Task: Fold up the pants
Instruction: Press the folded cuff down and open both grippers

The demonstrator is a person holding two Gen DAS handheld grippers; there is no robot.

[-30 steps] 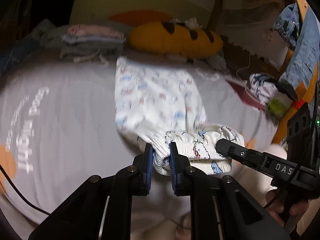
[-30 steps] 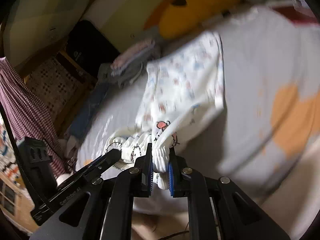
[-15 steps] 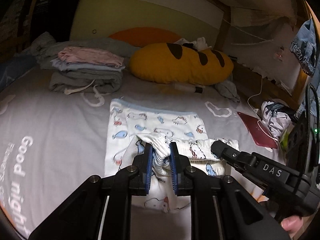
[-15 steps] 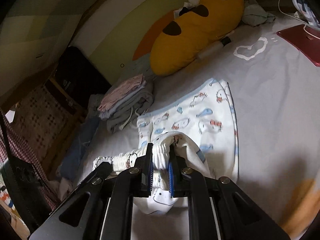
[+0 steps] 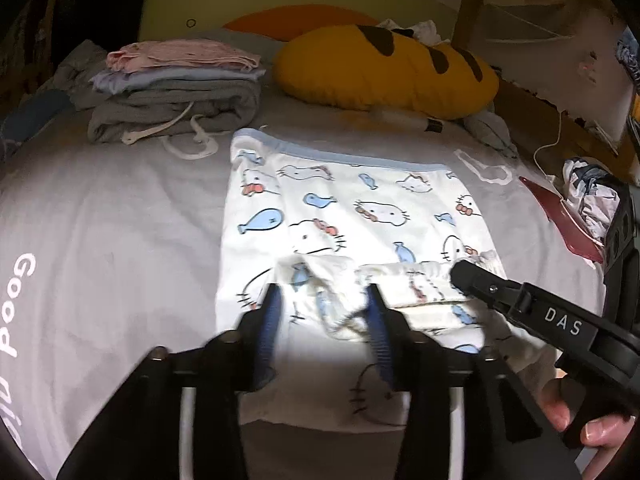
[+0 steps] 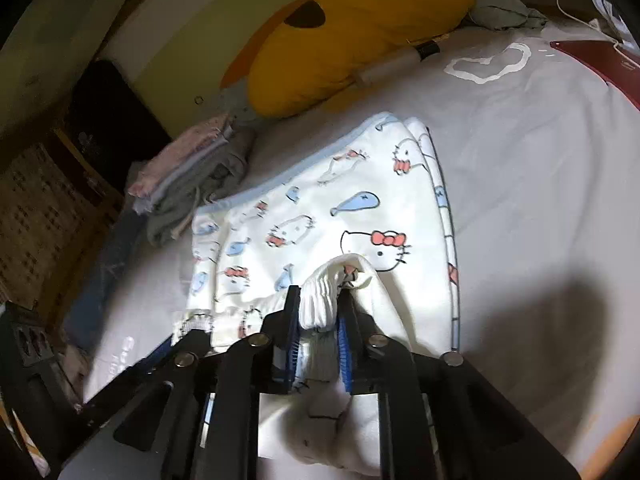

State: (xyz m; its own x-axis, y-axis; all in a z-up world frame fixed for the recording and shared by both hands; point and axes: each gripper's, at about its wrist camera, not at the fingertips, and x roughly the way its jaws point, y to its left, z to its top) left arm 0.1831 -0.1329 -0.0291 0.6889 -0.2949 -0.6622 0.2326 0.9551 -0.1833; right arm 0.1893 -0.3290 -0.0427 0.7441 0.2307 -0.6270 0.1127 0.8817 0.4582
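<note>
The pants (image 5: pixel 352 216) lie on the bed (image 5: pixel 112 216), spread just in front of the yellow pillow (image 5: pixel 384 68), with their gathered waistband doubled over onto the near part of the cloth. The left gripper (image 5: pixel 322 312) has just been opening: its jaws now stand wide, the waistband lying loose between them with no pad pressing it. The right gripper (image 6: pixel 318 320) has narrow jaws that are still closed on its bunch of elastic, though they have begun to ease apart.

To finish this fold well, I would let both ends go only once the waistband rests flat and square with the blue hem on the pillow side — then draw the jaws straight back so no cloth drags.

The left wrist view shows the folded clothes (image 5: pixel 176 88) beside the pillow and a hand (image 5: pixel 592 424) on the other tool; the right wrist view alone shows the pinched elastic up close and the pants' right edge — doubled layers, roughly aligned.
</note>
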